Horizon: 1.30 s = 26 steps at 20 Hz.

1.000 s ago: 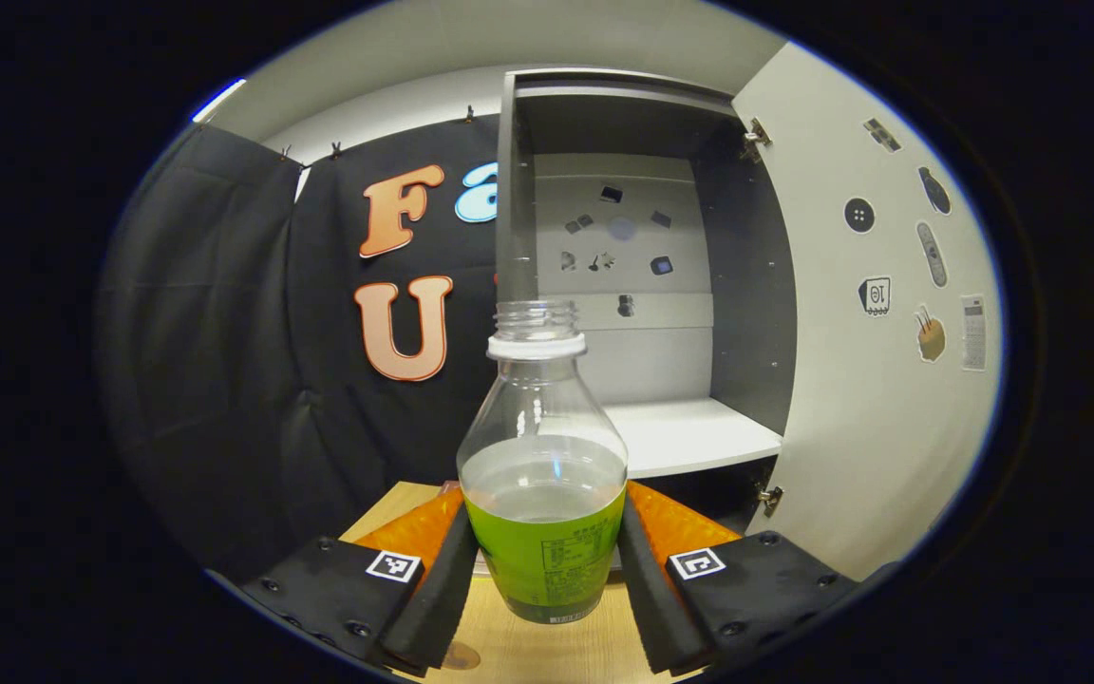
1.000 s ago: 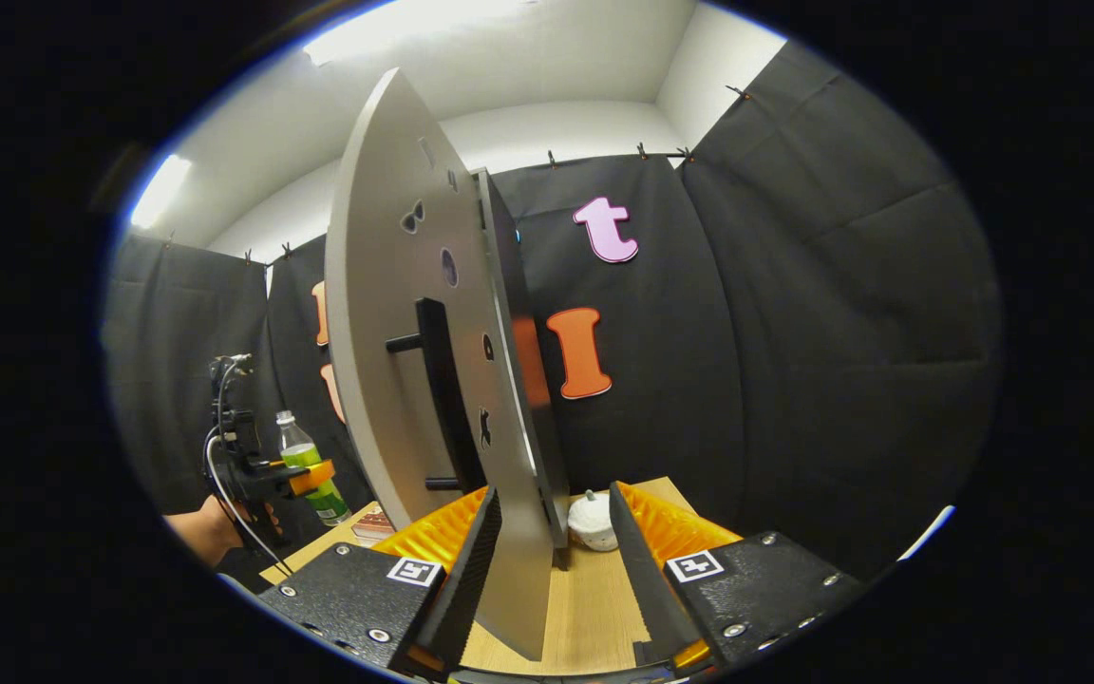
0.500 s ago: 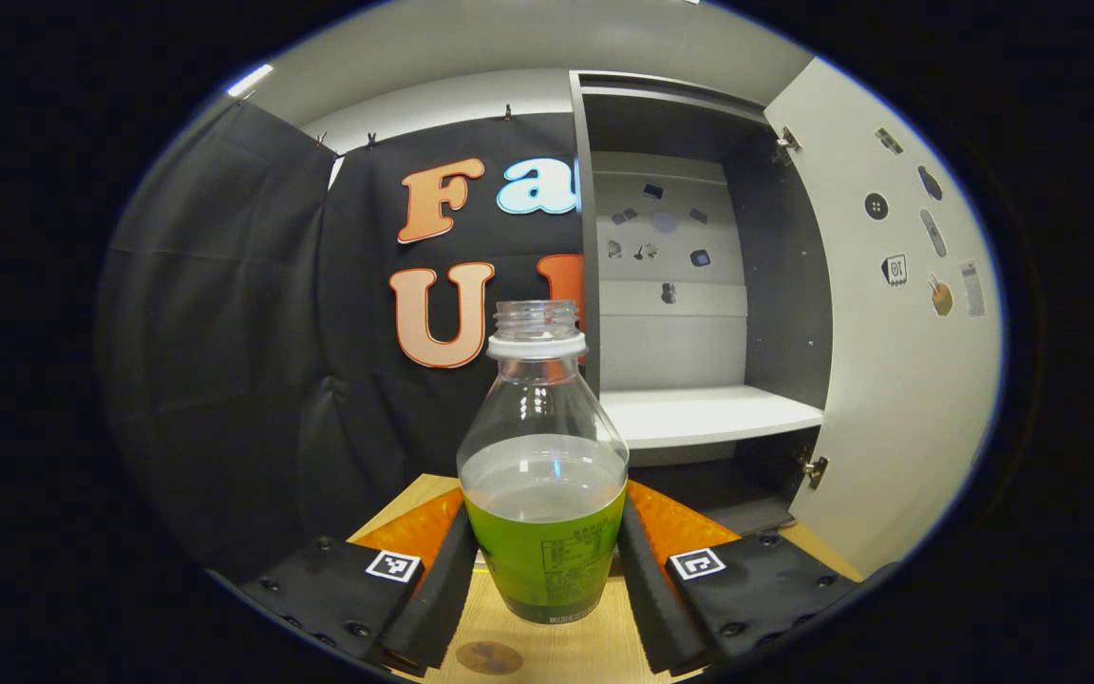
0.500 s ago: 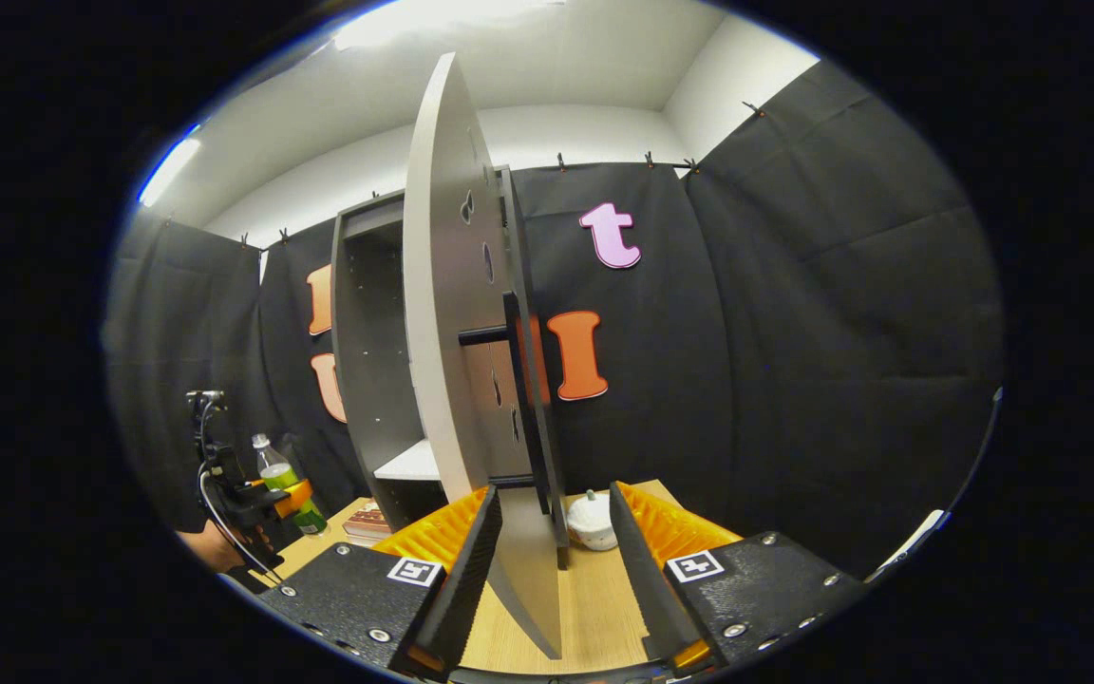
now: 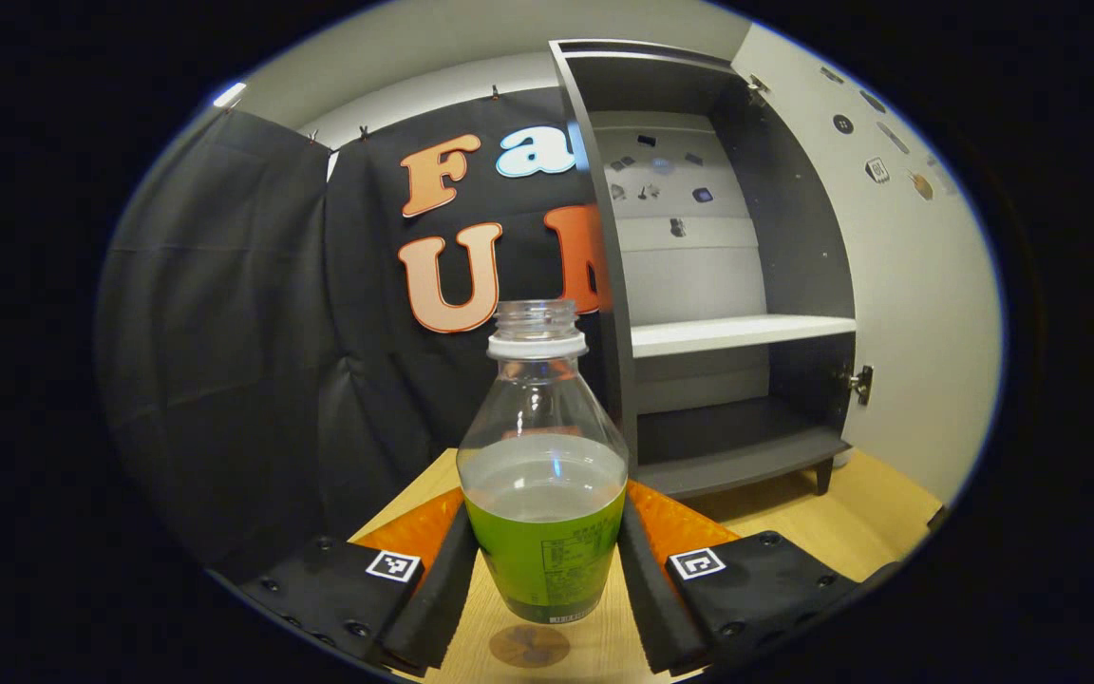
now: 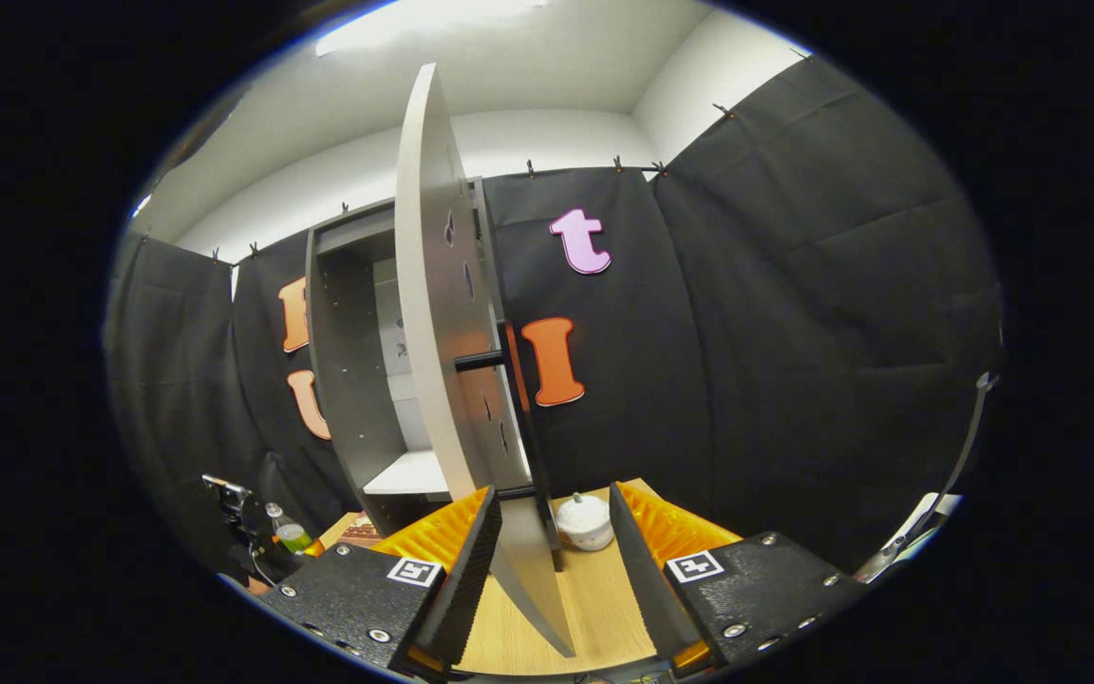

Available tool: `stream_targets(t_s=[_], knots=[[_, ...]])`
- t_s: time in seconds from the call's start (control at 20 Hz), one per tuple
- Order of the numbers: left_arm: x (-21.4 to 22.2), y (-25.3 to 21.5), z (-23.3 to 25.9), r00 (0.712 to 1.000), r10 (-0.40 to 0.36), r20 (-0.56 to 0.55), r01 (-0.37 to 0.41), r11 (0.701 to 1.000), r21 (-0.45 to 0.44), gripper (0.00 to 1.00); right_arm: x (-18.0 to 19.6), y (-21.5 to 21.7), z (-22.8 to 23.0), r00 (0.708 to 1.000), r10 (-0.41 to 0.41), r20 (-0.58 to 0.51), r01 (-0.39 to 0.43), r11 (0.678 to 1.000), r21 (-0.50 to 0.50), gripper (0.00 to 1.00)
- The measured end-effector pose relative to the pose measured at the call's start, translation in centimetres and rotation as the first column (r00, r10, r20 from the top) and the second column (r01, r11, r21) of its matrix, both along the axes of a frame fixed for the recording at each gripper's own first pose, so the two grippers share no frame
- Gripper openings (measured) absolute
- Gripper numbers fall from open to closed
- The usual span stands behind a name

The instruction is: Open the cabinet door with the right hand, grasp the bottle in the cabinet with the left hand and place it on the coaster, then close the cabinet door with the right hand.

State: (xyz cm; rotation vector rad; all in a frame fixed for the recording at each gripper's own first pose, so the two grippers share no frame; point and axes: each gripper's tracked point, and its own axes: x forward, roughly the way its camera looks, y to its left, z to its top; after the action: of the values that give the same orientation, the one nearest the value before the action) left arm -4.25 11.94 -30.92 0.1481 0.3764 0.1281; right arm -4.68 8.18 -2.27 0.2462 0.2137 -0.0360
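Left gripper was clamped on the clear plastic bottle with green label and no cap, both fingers pressed to its lower sides, bottle upright and above the table. We saw the small round brown coaster on the light wooden table directly under the bottle base, not yet touching as far as we could tell. Behind it stood the dark grey open cabinet with a white shelf. In the right gripper view the right gripper had its jaws spread apart, the bottom edge of the pale grey cabinet door running between them; whether either finger touched it we couldn't tell. The black bar handle sat on the door's far face, and a small white lidded pot stood on the table past the door. Risks, as we judged: bottle is uncapped and partly full, so a tilt or hard set-down could spill liquid; dropping off-centre could leave it half off the coaster; letting go early could tip it. The door could swing, since the right jaws weren't gripping it.
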Motion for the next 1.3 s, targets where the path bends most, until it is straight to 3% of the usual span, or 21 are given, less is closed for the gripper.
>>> stream_targets(t_s=[0.35, 0.55, 1.0, 1.3], knots=[[-2.3, 0.7, -6.2, 0.999, 0.016, -0.036, -0.015, 0.999, 0.050, 0.81, 0.1, -2.5, -0.4, 0.995, -0.092, -0.048, 0.094, 0.995, 0.021, 0.72], [-3.4, 1.7, -9.7, 0.995, 0.070, -0.074, -0.067, 0.997, 0.037, 0.81, 0.1, -3.6, -0.7, 0.987, -0.145, -0.074, 0.149, 0.988, 0.046, 0.72], [-4.5, 4.4, -14.2, 0.980, 0.156, -0.123, -0.159, 0.987, -0.011, 0.82, 0.3, -2.8, 1.8, 0.989, -0.143, -0.043, 0.140, 0.988, -0.067, 0.72], [-5.3, 5.1, -14.6, 0.974, 0.185, -0.133, -0.191, 0.981, -0.030, 0.81, 0.3, -2.9, 1.6, 0.988, -0.147, -0.037, 0.146, 0.988, -0.048, 0.71]])
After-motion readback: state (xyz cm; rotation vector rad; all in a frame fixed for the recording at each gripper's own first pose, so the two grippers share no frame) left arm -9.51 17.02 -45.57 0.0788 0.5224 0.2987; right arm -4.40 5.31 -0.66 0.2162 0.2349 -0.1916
